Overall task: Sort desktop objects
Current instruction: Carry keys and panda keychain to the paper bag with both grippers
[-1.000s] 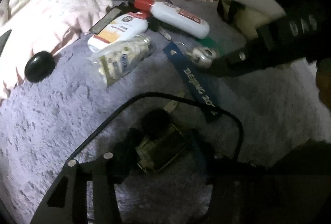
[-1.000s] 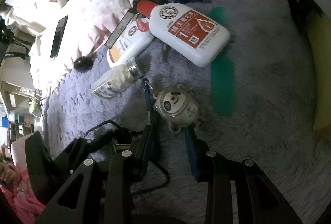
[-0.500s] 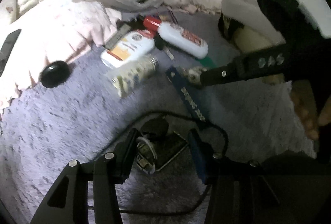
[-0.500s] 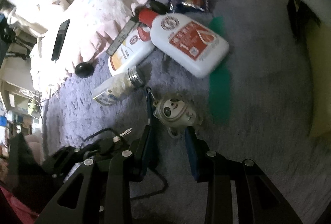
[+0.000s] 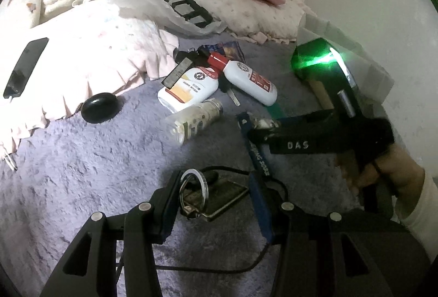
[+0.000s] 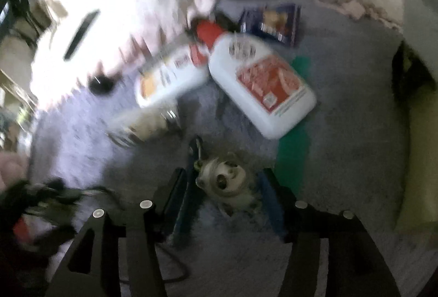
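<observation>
Right claw (image 6: 223, 195) straddles blurred panda keychain (image 6: 225, 180) (contact unclear).

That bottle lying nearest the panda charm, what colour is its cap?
Red cap on a white bottle, clearest in the left wrist view.

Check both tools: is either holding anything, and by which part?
Left tool brackets the key bundle with a gap on its right, no hold. Right tool straddles the panda charm; the frame is too blurred to tell a grip.

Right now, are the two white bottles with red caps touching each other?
Touching. In the left wrist view the red-capped bottle presses its neck against the other white bottle at the cap end; the blurred right wrist view shows no gap.
</observation>
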`<state>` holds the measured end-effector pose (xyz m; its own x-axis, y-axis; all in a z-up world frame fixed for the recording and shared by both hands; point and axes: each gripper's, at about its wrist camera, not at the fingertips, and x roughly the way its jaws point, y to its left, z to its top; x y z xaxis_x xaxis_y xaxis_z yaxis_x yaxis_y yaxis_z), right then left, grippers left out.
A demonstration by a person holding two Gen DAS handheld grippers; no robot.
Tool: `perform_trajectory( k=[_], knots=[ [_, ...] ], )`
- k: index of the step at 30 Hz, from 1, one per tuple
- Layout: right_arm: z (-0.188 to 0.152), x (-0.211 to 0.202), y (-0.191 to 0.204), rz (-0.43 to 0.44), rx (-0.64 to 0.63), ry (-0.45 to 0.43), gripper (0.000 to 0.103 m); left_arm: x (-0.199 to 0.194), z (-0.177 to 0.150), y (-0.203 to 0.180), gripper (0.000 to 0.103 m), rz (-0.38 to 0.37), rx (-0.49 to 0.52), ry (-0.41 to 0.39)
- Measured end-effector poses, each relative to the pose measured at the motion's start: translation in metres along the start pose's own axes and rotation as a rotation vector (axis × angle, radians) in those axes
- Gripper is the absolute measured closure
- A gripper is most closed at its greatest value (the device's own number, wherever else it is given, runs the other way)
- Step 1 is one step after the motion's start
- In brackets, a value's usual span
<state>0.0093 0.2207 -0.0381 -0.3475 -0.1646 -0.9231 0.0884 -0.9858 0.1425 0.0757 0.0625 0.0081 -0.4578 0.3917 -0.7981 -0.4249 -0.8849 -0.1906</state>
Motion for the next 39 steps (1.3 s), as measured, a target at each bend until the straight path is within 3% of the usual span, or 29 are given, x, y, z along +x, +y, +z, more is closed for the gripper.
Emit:
perform_trajectory(
  k=[6, 13, 20, 24, 31, 32, 39],
  knots=[
    [-0.005, -0.005, -0.019, 0.063, 0.114, -0.002, 0.055, -0.003, 0.010, -0.004, 0.058, 0.015, 0.005, -0.020],
    [-0.006, -0.051, -0.034, 0.163, 0.222, -0.117, 0.056, -0.004, 0.031, -0.012, 0.058, 0.017, 0.004, -0.018],
    [0.004, -0.078, 0.004, 0.123, 0.113, -0.138, 0.056, -0.007, 0.059, -0.027, 0.058, 0.048, 0.029, -0.017],
    [0.009, -0.093, 0.007, 0.121, 0.133, -0.160, 0.056, -0.011, 0.076, -0.033, 0.058, 0.060, 0.041, -0.023],
    [0.016, -0.132, -0.015, 0.097, 0.203, -0.236, 0.056, -0.018, 0.118, -0.065, 0.058, 0.040, 0.112, -0.048],
    [0.016, -0.136, -0.019, 0.101, 0.213, -0.245, 0.056, -0.018, 0.124, -0.071, 0.058, 0.067, 0.088, -0.053],
    [0.015, -0.173, -0.057, 0.102, 0.320, -0.341, 0.055, -0.024, 0.168, -0.114, 0.058, 0.023, 0.184, -0.080]
  ],
)
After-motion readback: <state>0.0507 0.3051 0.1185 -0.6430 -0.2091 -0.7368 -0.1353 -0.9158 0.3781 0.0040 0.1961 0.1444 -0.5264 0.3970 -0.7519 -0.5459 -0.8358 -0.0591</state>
